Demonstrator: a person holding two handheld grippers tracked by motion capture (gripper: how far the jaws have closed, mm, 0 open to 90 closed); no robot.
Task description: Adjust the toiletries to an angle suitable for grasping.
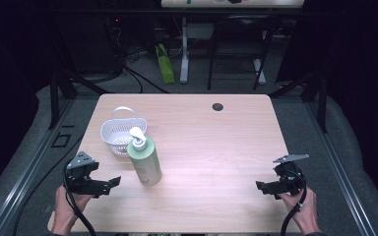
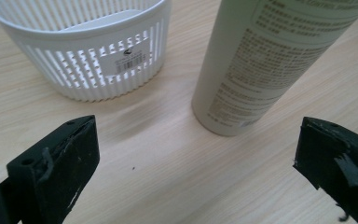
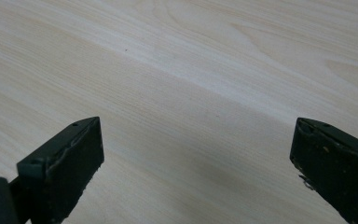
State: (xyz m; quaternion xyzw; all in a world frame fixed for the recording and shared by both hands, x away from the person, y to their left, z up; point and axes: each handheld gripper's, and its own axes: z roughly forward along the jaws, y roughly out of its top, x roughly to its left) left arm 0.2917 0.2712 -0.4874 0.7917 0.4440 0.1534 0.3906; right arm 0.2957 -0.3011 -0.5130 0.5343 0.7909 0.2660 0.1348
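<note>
Here my left claw (image 1: pixel 109 183) hovers at the near left of the bench (image 1: pixel 216 147), jaws spread wide and empty, aimed at the bottle (image 1: pixel 145 162). My right claw (image 1: pixel 262 187) waits at the near right, jaws just as wide, bare wood ahead of it. The bottle stands upright, just right of my left claw, and the basket (image 1: pixel 119 135) sits just behind it, close or touching; I cannot tell which. I judge the tall bottle tips easily: one jaw brushing its side could topple it toward the basket or roll it off. The near edge lies close beneath both claws. Open bench stretches right and beyond, up to the far hole (image 1: pixel 217 106).
</note>
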